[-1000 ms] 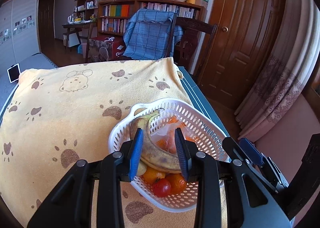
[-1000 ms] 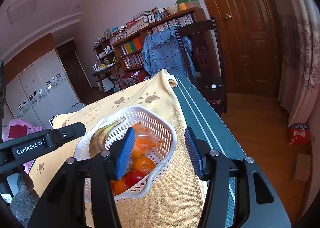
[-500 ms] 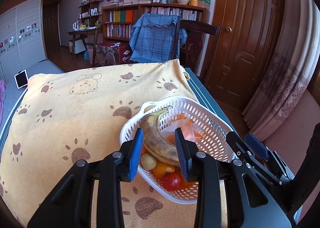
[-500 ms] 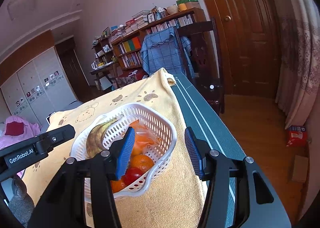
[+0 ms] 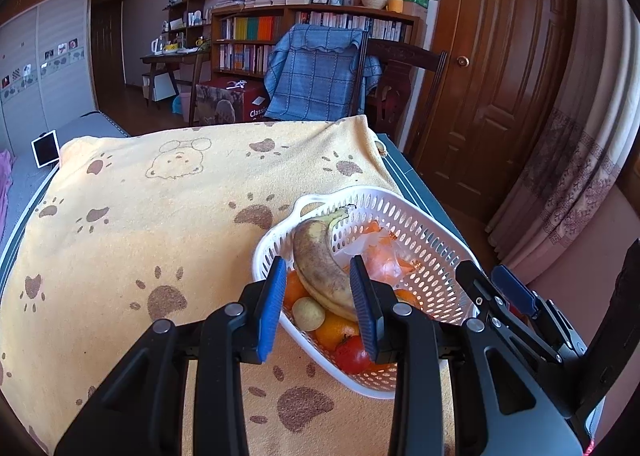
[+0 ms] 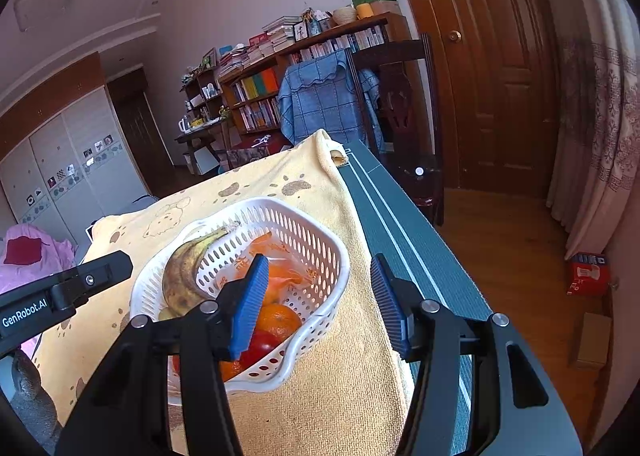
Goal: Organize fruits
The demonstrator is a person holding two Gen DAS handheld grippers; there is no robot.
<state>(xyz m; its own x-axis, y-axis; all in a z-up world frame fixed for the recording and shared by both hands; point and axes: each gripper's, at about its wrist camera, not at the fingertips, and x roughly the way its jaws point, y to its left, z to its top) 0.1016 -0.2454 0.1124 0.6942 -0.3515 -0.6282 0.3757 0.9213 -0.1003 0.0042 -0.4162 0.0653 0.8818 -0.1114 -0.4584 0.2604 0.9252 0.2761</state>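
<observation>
Paw-print yellow towel over table, bookshelf behind; both tongs released, empty.

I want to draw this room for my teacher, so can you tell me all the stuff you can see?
basket: 1, white with holes, on the towel near the table's right edge
banana: 1, yellow with brown spots, in the basket
oranges: at least 3, orange, in the basket
tomato: 1, red, at the basket's near end
small round fruit: 1, pale yellow, beside the banana
plastic bag: 1, clear with orange inside, in the basket
towel: 1, yellow with paw prints, covering the table
chair: 1, dark wood, blue blanket draped over it
bookshelf: 1, brown, back wall
door: 1, brown, right
left gripper: 1, black, blue pads, open above the basket
right gripper: 1, same, open
</observation>
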